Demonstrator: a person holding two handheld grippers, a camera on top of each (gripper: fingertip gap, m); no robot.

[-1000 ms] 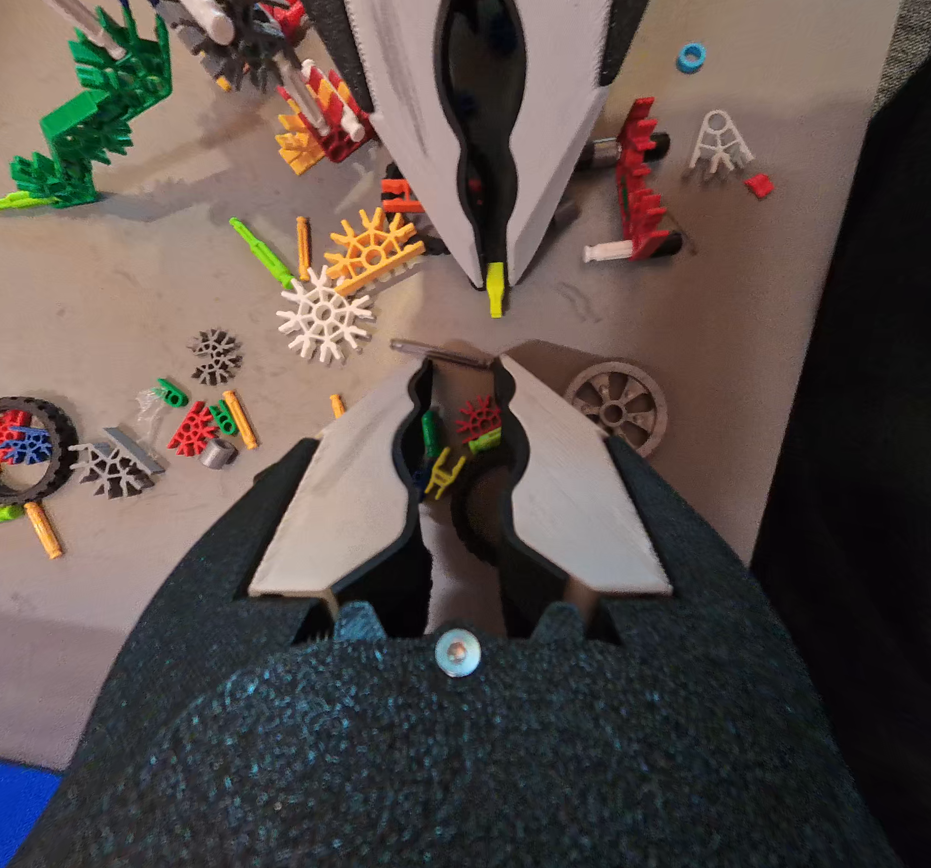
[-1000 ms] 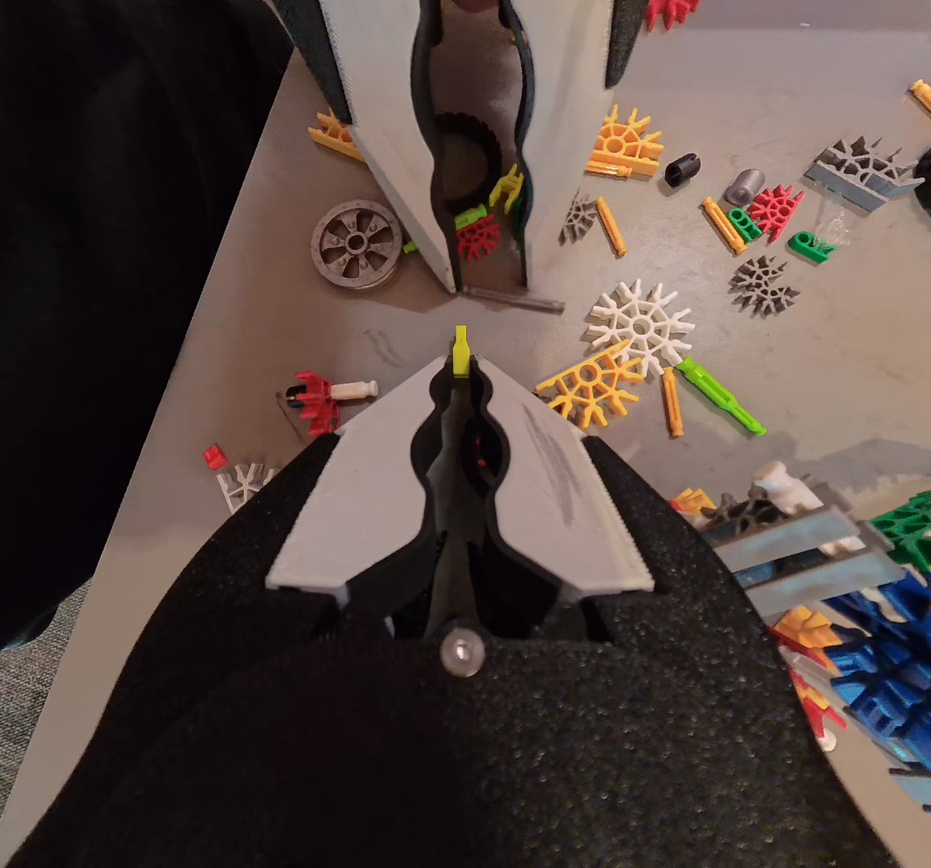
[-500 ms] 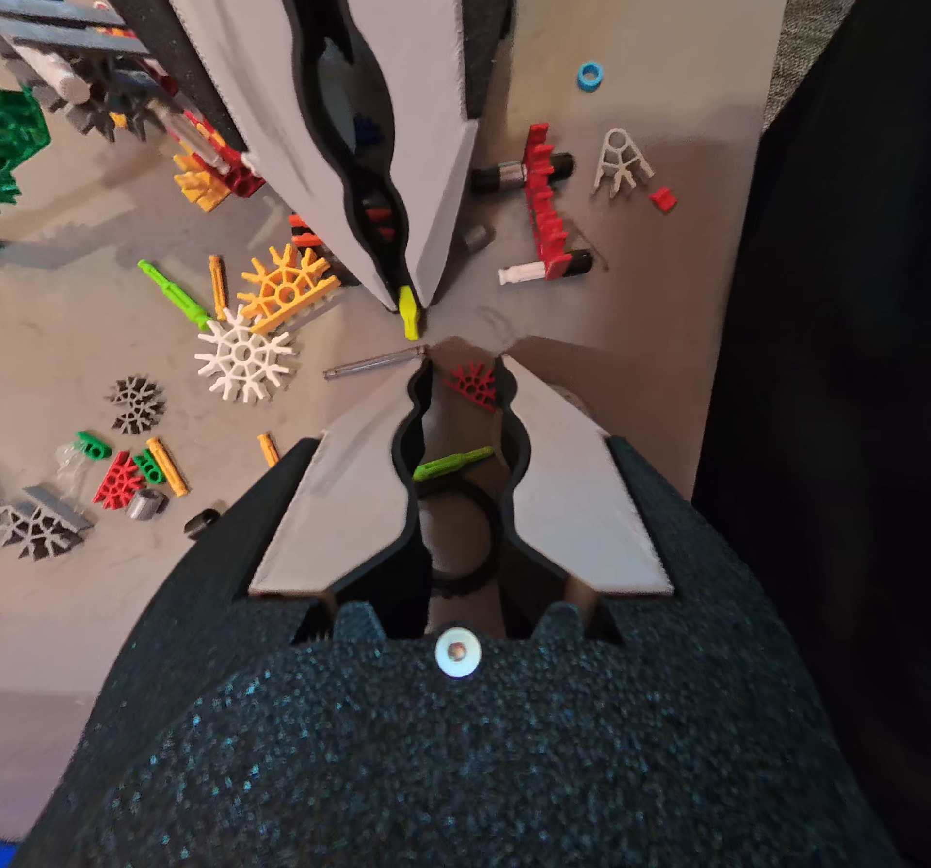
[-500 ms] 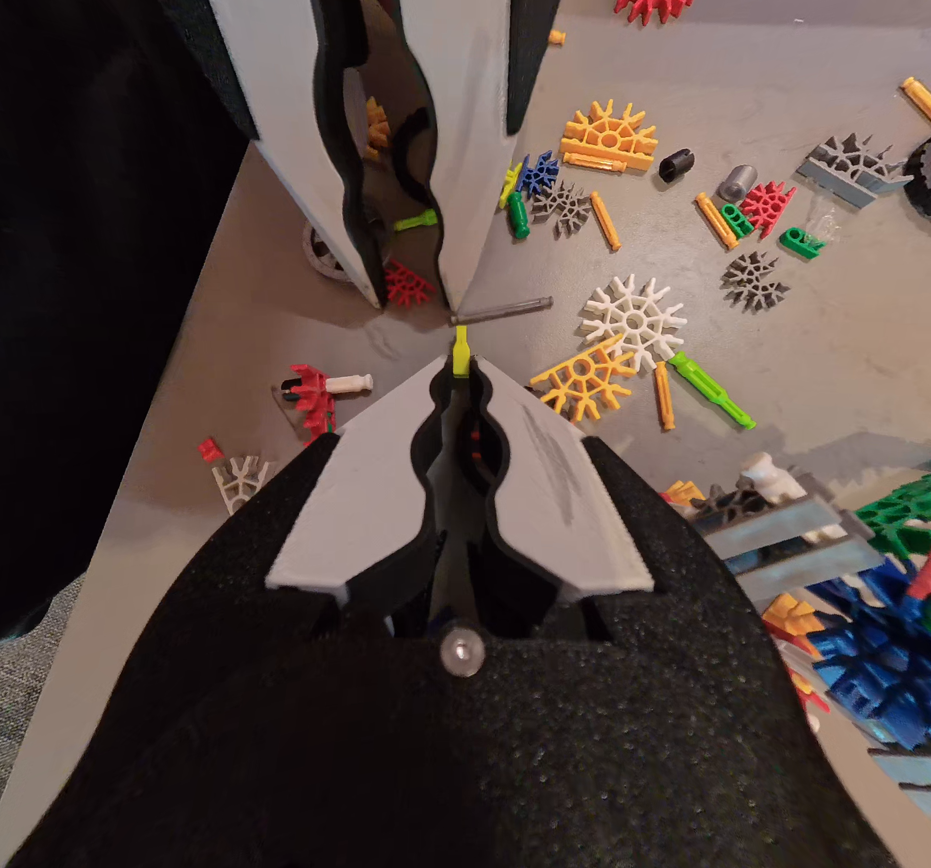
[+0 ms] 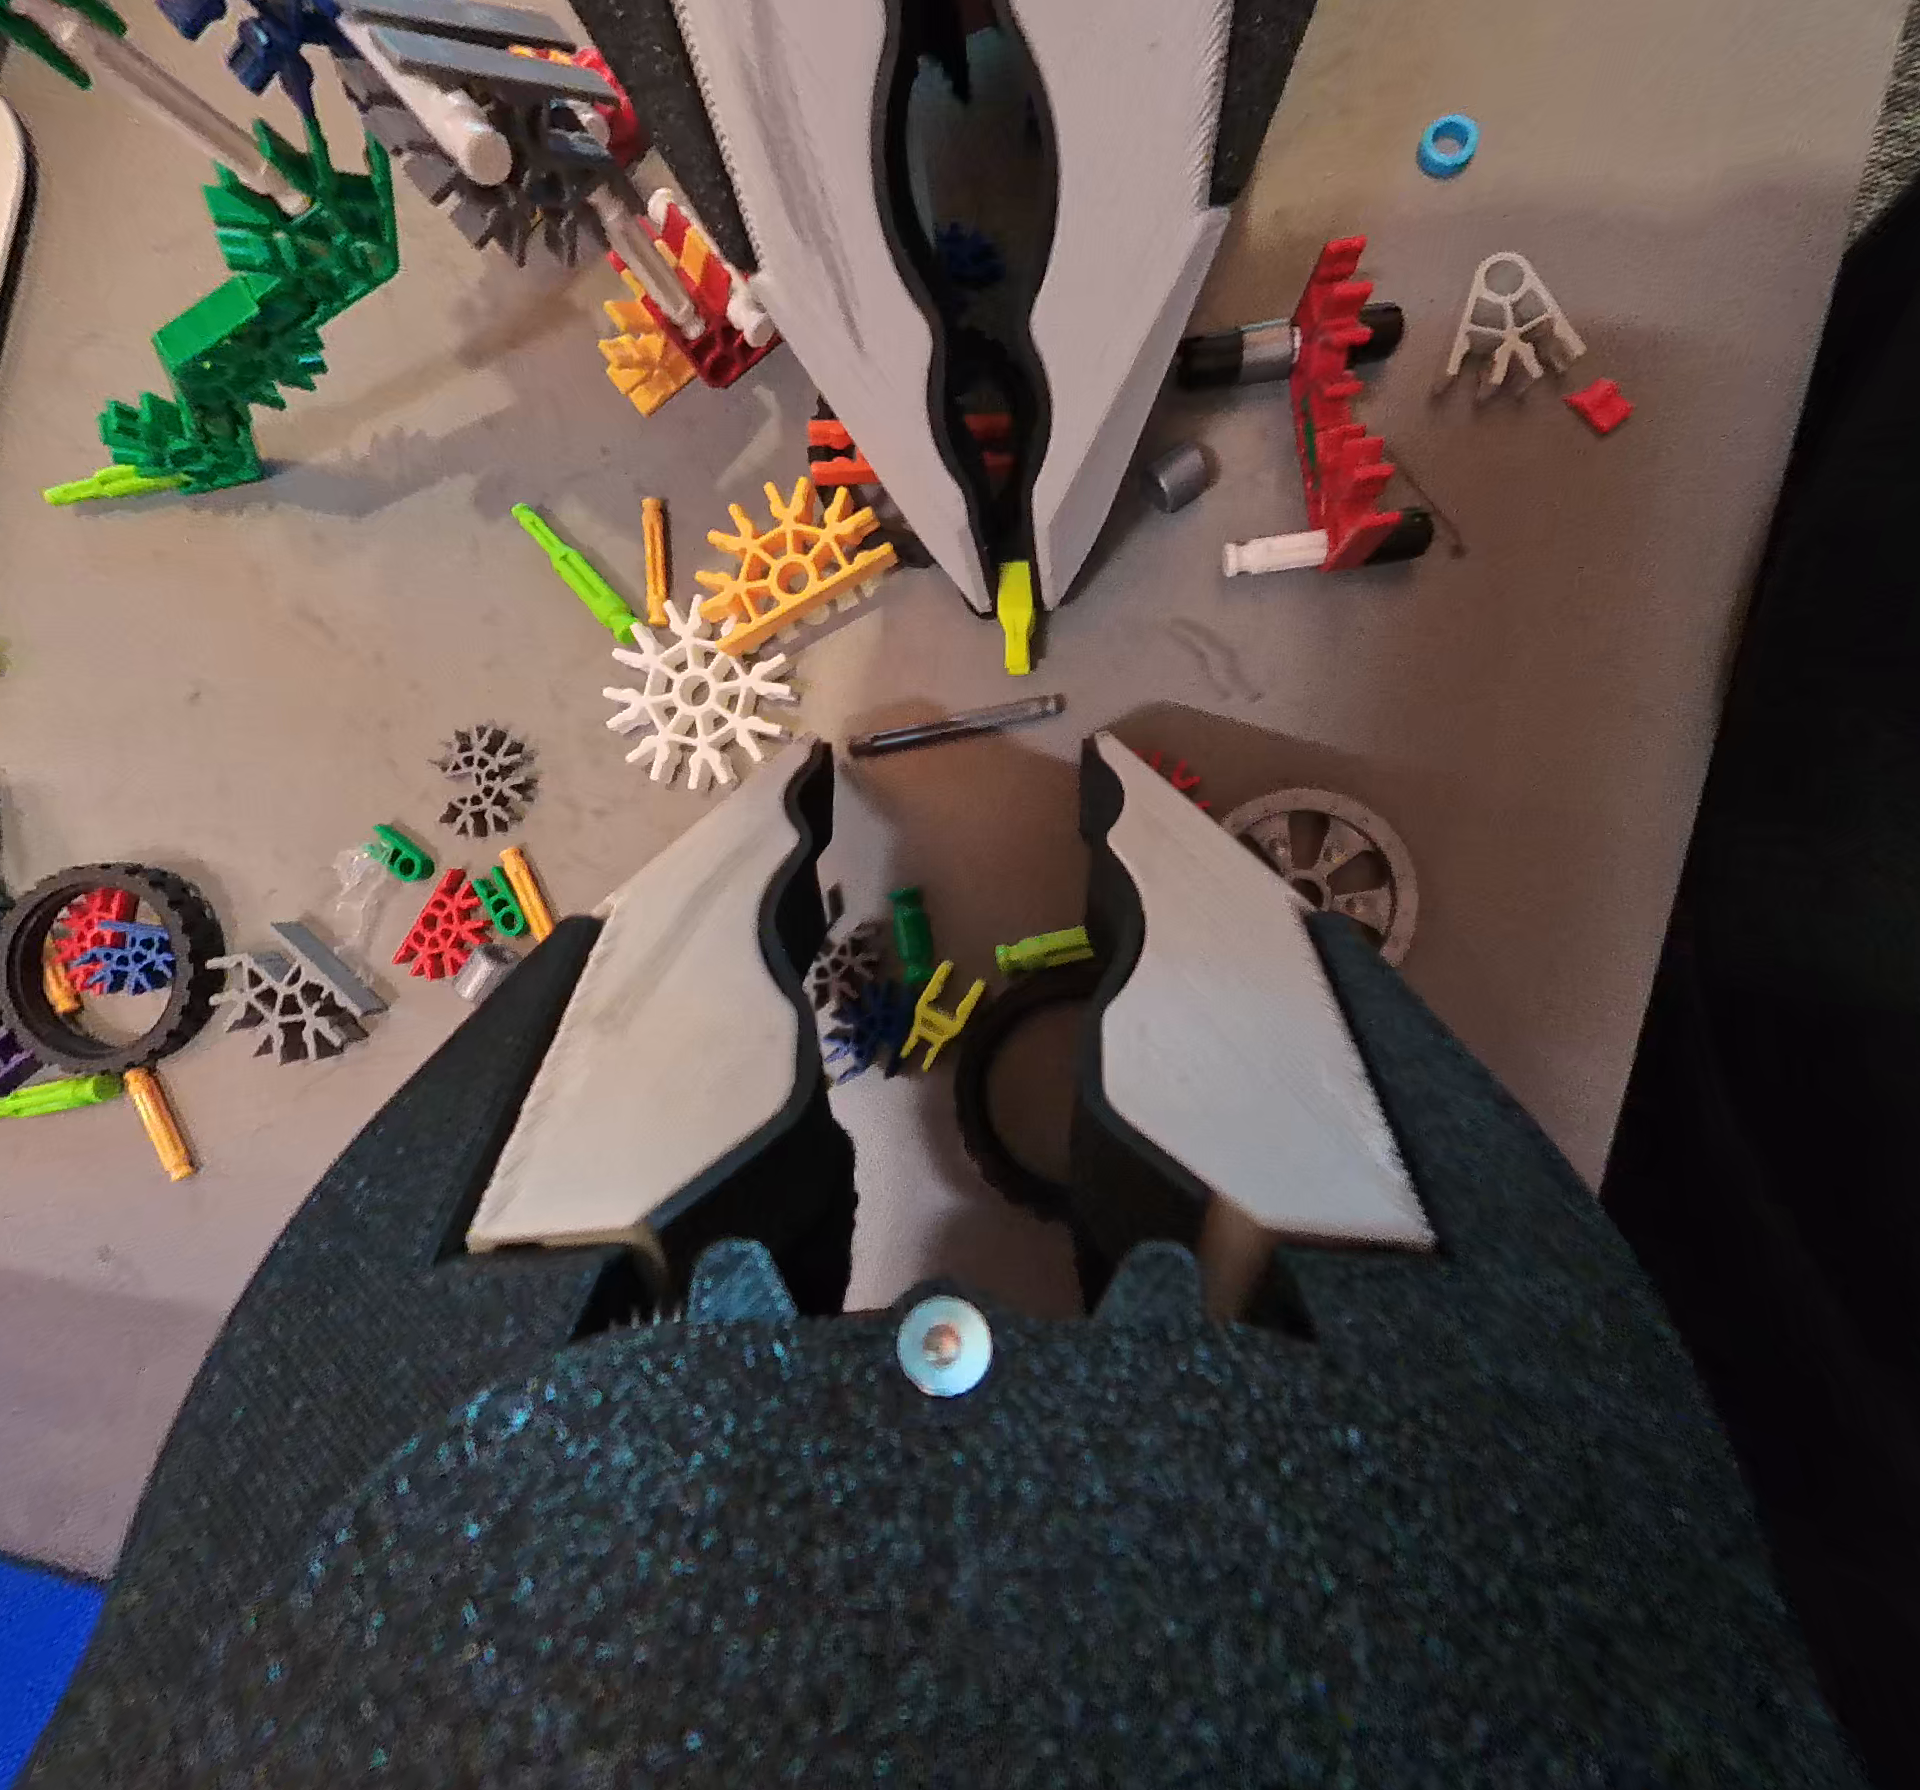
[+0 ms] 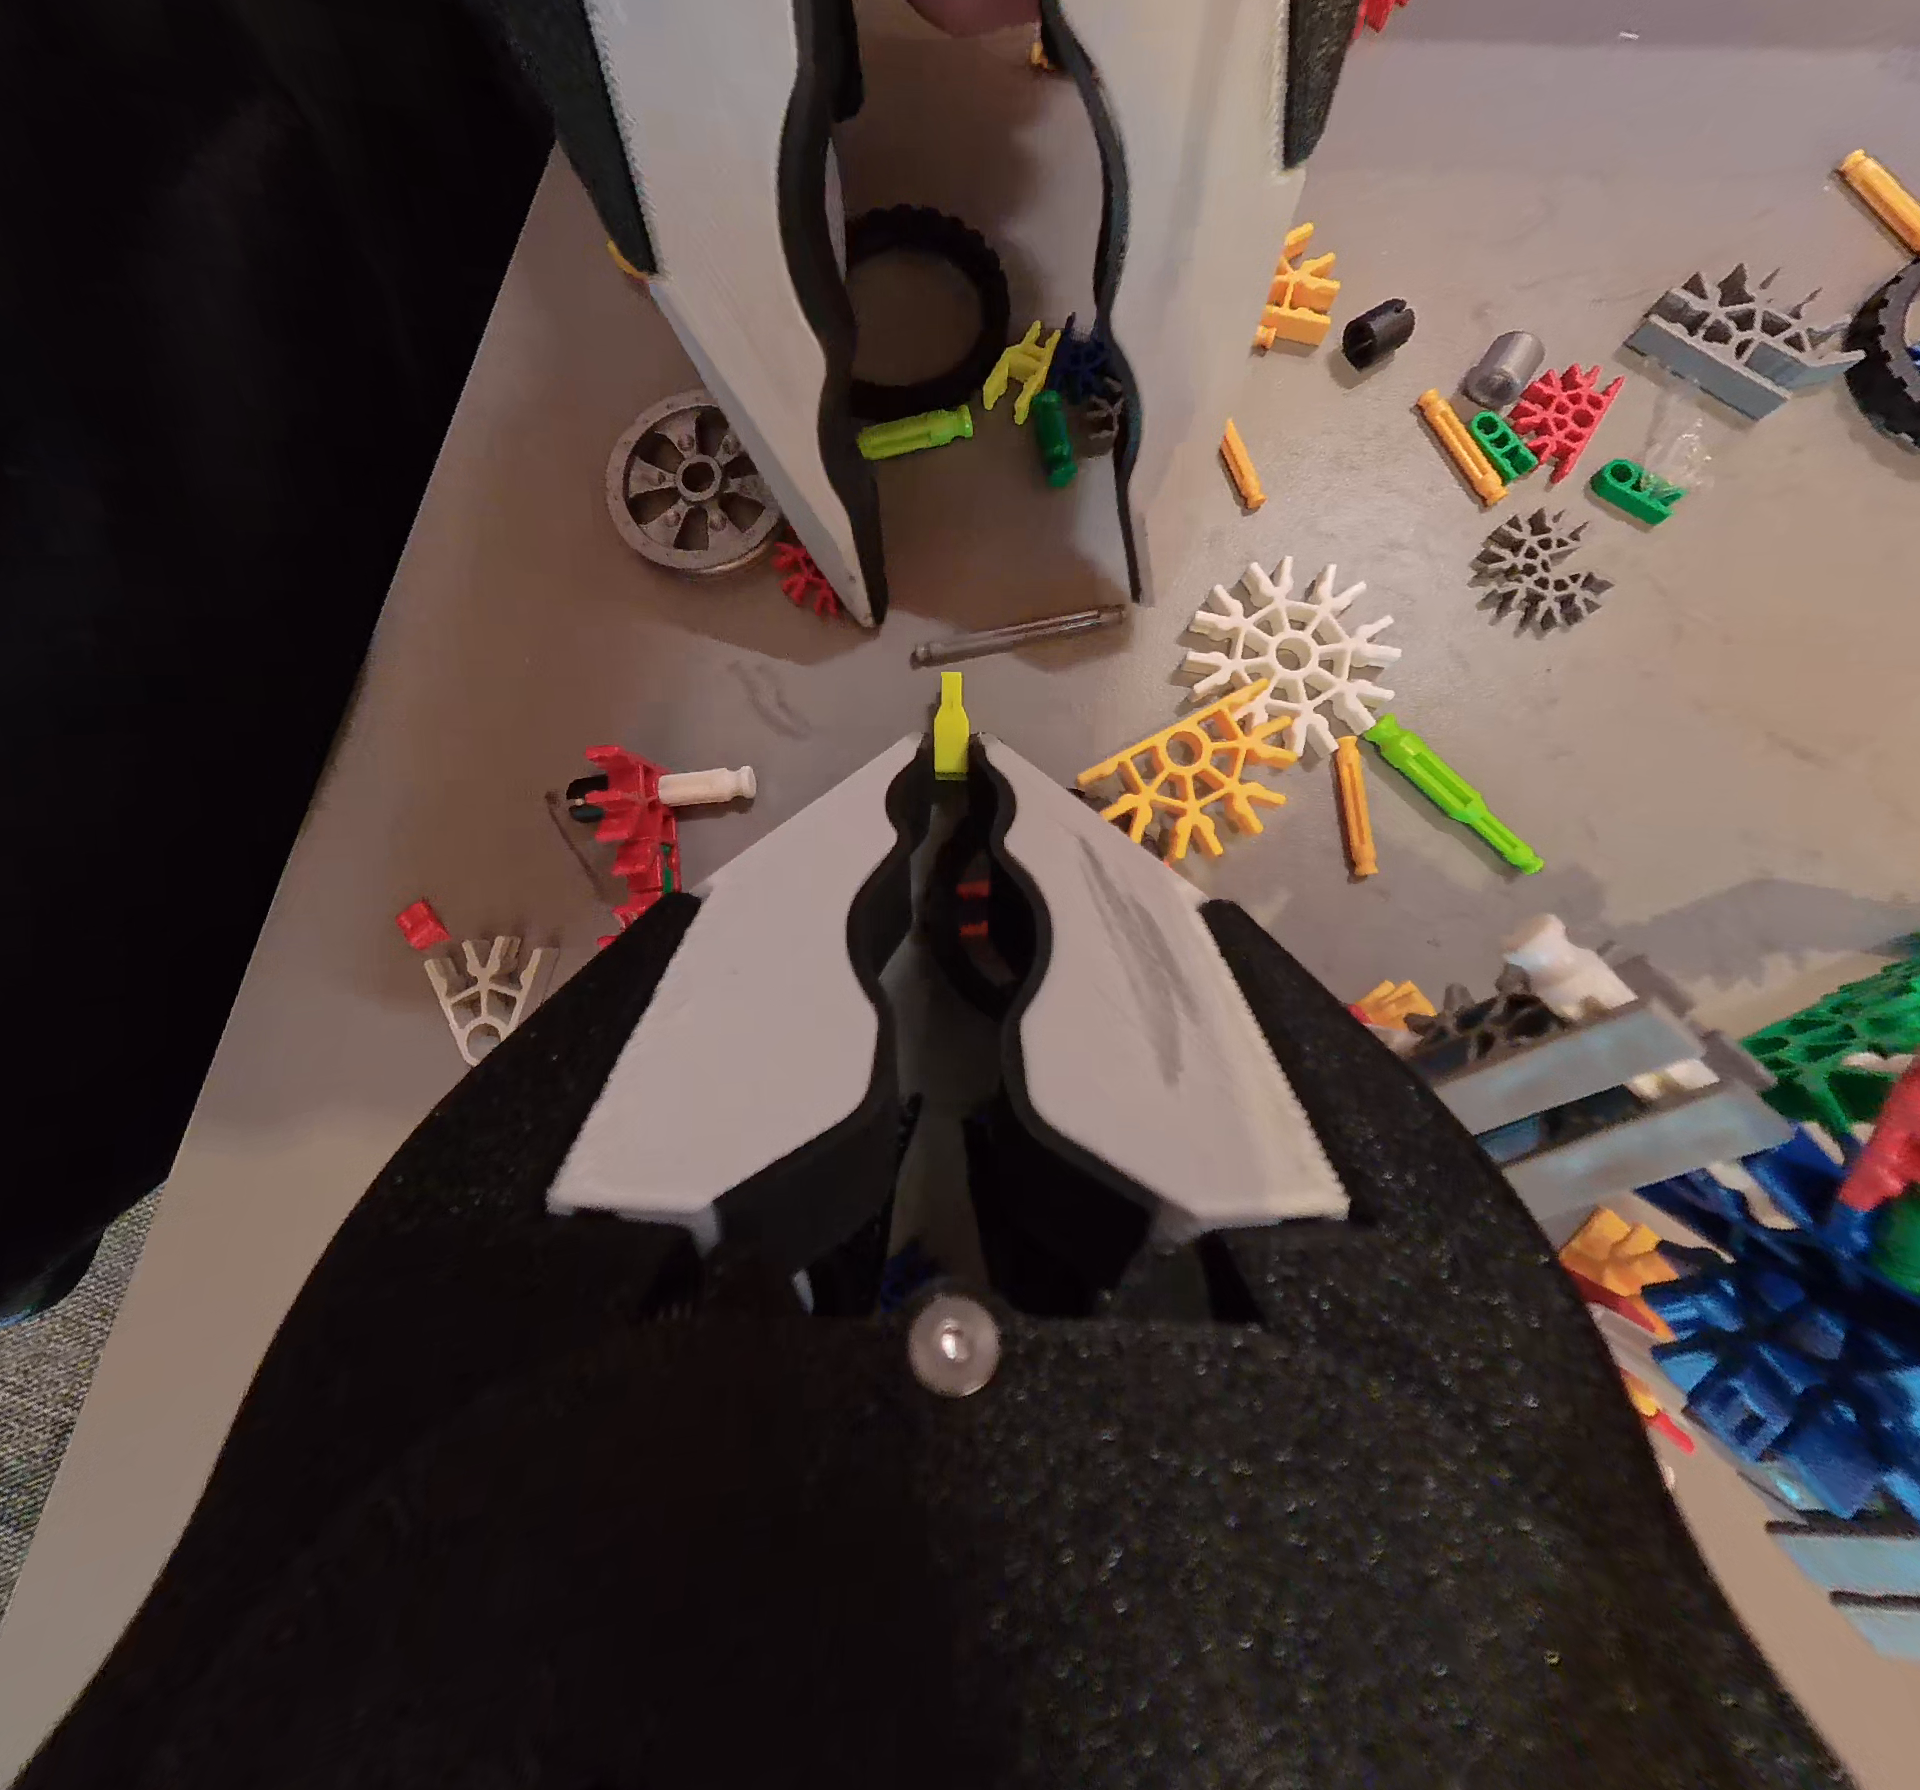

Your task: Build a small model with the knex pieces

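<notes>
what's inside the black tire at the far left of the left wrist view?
Inside the black tire: a red connector and a blue connector. The tire's wall hides whatever lies beneath them.

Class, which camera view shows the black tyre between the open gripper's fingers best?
The right wrist view: the black tyre shows as a nearly whole ring. In the left wrist view the left gripper finger hides half of it.

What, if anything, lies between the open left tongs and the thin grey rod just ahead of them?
Nothing visible. The grey rod lies on the table just past the left tongs, off their tips. The right tongs, shut on a yellow-green rod, are on its far side, not in between.
</notes>
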